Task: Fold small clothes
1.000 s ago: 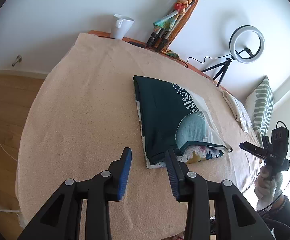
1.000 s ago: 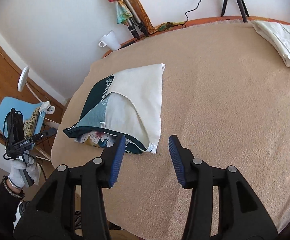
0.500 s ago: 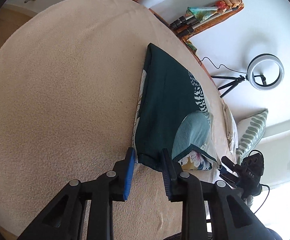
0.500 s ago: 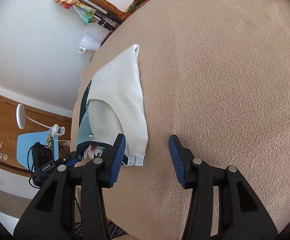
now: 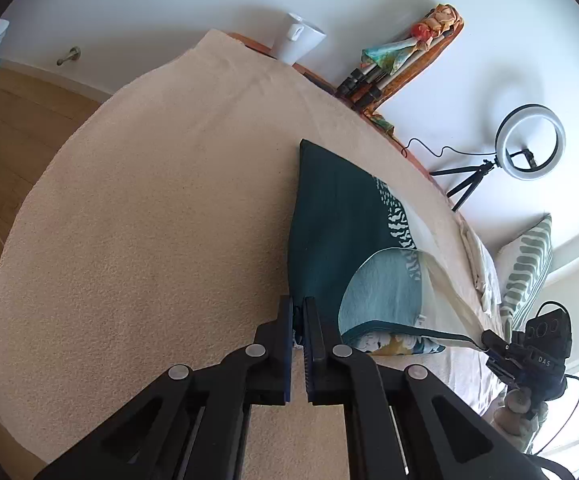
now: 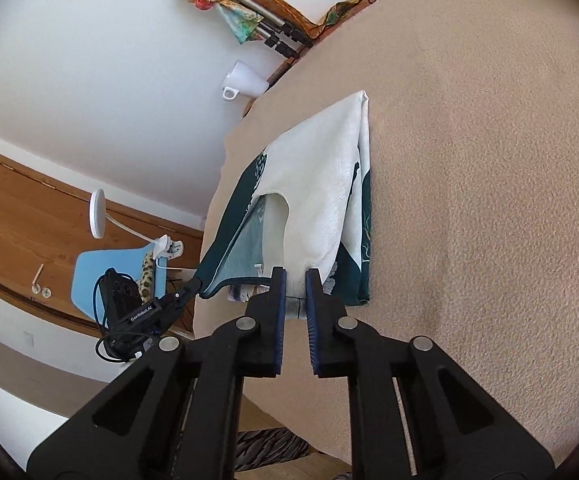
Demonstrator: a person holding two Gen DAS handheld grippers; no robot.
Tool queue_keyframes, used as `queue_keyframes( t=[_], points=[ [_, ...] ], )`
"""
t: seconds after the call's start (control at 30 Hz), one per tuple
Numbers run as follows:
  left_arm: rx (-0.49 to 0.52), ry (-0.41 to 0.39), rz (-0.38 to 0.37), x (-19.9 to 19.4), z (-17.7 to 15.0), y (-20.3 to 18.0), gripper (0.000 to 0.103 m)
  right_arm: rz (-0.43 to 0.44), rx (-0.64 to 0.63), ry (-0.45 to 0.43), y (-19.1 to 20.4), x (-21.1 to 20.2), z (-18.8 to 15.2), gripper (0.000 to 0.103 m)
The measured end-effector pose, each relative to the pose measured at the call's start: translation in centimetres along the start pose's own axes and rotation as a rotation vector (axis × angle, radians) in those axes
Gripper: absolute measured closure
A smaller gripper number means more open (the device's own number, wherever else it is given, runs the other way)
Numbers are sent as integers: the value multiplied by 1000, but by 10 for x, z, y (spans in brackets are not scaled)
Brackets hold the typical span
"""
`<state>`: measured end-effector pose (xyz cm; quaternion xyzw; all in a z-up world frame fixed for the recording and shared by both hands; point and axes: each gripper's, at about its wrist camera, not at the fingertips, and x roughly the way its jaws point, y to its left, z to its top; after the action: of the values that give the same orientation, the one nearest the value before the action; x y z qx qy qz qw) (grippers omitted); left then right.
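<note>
**Both grippers pinched the near edge of the folded garment**

The garment (image 5: 329,236), a dark teal piece with a white leaf print, a pale blue panel and a cream lining, lay partly folded on the beige towel (image 5: 161,232) that covered the table. The left gripper (image 5: 298,312) was pressed together on the garment's near left corner, cloth showing between its blue pads. The right gripper (image 6: 295,282) was closed on the near hem of the cream layer (image 6: 317,200), and that edge stood lifted off the towel, with the teal layer hanging beside it. Across the table a white mug (image 5: 299,42) stood at the far edge by the wall, near a bundle of tripod legs (image 5: 373,78) wrapped in coloured cloth. A ring light (image 5: 529,142) on a small tripod stood further right
</note>
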<state>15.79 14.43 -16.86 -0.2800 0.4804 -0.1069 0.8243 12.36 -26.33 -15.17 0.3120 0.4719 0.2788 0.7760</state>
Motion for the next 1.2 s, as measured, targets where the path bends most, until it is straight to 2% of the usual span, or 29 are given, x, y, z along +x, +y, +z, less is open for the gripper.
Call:
queue_keyframes(
  t=[0.07,0.17,0.27,0.37,0.43,0.5,0.53,0.57,0.67,0.7,0.77,0.83,1.07,1.2],
  points=[
    [2,14,31,7,-5,7,102,-63,-9,32,-4,10,-5,92],
    [-17,24,21,8,-7,10,102,-109,18,53,-19,15,-8,92],
    [8,-16,-7,-8,0,2,102,-22,54,16,-20,-2,-2,92],
    [40,-15,0,-9,1,-5,102,-34,-25,-6,-5,-15,-2,92],
    [69,8,43,-1,-4,-6,100,-93,-44,22,-5,-8,-6,92],
    [92,23,96,5,-8,-5,99,-198,-89,59,-6,3,-11,90],
    [100,17,119,4,-9,-4,92,-234,-101,83,-8,8,-12,90],
    [101,13,130,3,-9,-3,80,-248,-112,98,-8,10,-13,90],
    [106,-31,155,-8,-9,-6,76,-298,-145,46,-5,-2,-9,79],
    [108,-50,154,-12,-9,-9,76,-318,-157,20,-3,-8,-7,79],
    [114,-68,124,-18,-8,-17,76,-306,-178,-23,3,-17,-3,79],
    [136,-79,107,-20,-9,-30,75,-256,-193,-55,11,-22,1,79],
    [184,-86,48,-15,-7,-67,71,-204,-271,-66,45,-3,18,79],
    [221,-116,38,-7,11,-93,71,-221,-395,-79,76,16,34,79]
  ],
)
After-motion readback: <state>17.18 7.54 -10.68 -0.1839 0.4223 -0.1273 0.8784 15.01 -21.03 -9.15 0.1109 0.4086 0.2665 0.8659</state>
